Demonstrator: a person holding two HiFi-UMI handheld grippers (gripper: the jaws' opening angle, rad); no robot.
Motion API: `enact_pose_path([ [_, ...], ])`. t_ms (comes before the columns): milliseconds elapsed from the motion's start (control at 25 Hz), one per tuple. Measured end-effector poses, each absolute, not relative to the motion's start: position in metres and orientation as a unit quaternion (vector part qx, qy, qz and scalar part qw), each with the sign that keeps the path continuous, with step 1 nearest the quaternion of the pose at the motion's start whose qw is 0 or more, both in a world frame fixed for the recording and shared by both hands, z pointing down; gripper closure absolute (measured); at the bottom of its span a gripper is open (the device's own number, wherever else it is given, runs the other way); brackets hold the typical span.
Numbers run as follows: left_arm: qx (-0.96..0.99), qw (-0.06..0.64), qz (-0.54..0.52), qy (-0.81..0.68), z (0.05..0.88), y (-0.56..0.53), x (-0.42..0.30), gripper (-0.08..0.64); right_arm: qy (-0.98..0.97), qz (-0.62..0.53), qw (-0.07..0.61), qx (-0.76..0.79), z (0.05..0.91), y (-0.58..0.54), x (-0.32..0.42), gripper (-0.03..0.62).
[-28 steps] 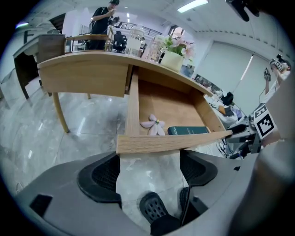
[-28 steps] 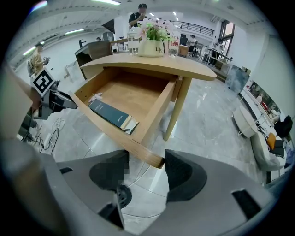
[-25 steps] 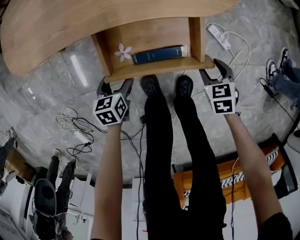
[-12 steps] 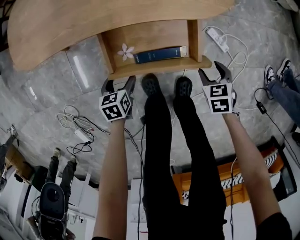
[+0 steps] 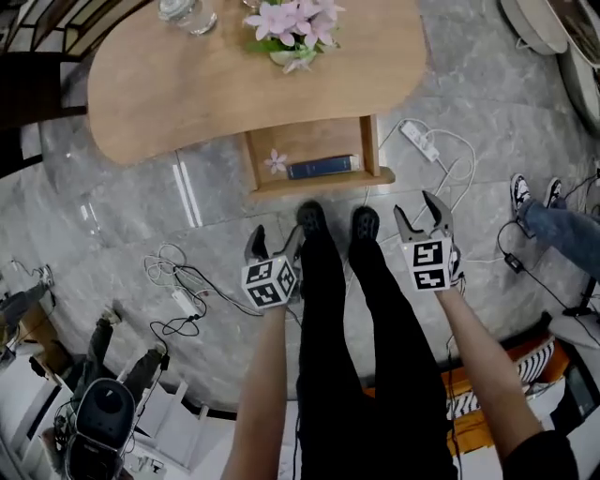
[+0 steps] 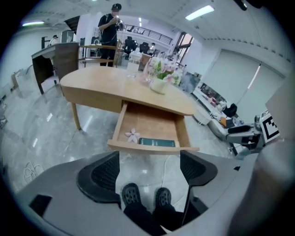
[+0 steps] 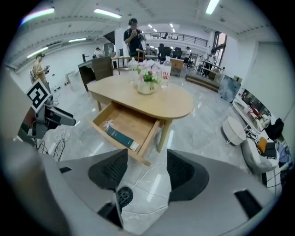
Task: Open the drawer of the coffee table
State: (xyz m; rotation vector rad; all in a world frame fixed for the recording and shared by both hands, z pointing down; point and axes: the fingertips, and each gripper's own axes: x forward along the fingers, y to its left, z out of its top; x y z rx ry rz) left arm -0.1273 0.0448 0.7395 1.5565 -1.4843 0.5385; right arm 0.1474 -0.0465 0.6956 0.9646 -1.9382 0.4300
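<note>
The wooden coffee table (image 5: 253,80) stands ahead with its drawer (image 5: 314,183) pulled out toward me. Inside the drawer lie a dark blue book (image 5: 323,167) and a pink flower (image 5: 276,161). The drawer (image 6: 152,146) also shows in the left gripper view, and the drawer (image 7: 124,131) in the right gripper view. My left gripper (image 5: 273,246) is open, held back from the drawer's front over the floor. My right gripper (image 5: 421,214) is open too, off the drawer's right front corner. Neither holds anything.
A pot of pink flowers (image 5: 292,26) and a glass (image 5: 186,13) stand on the tabletop. My black shoes (image 5: 337,223) are just before the drawer. A white power strip (image 5: 415,141) and cables (image 5: 173,281) lie on the marble floor. A person's legs (image 5: 553,220) stand at right.
Both grippers have pulled back from the drawer's front and away from the table, and the head has risen so the whole tabletop now shows. The drawer stays open.
</note>
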Motion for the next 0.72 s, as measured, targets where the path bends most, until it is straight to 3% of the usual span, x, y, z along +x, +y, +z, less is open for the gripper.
enact_pose_path([
  [320,0.679,0.395,0.135,-0.604,0.572,0.042,-0.074,0.141,-0.822,0.144,0.355,0.422,0.545,-0.047,0.144,0.347],
  [720,0.719,0.303,0.071,-0.622,0.399,0.048,-0.064,0.141,-0.856,0.102,0.245,0.443,0.375,-0.030,0.134,0.347],
])
